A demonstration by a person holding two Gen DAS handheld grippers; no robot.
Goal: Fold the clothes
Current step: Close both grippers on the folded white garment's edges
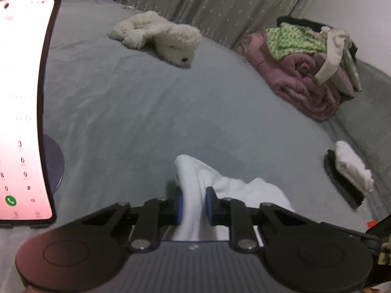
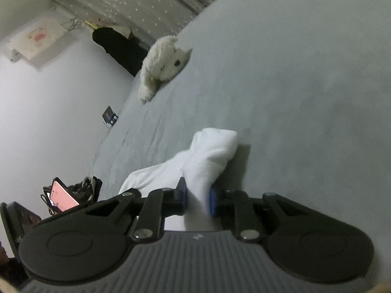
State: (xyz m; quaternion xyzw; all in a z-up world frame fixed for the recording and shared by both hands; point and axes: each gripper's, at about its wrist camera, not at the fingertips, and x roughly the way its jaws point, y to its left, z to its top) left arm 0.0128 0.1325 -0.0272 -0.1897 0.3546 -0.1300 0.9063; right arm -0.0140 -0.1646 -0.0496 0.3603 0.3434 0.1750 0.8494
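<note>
A white garment [image 1: 193, 185] is held up over the grey bed sheet [image 1: 136, 102]. My left gripper [image 1: 194, 204] is shut on one bunched edge of it, the cloth squeezed between the blue pads [image 1: 179, 205]. In the right wrist view the same white garment [image 2: 210, 156] hangs in a thick fold, and my right gripper [image 2: 199, 199] is shut on another part of it. The right gripper's fingers [image 1: 342, 178], holding white cloth, show at the far right of the left wrist view. The cloth between the two grips sags toward the sheet.
A white plush toy [image 1: 158, 36] lies at the far side of the bed. A pile of pink blanket and clothes [image 1: 308, 68] sits at the back right by the wall. A phone with a lit dial pad [image 1: 23, 107] is mounted on the left gripper. Starred curtains [image 2: 136, 2] hang behind.
</note>
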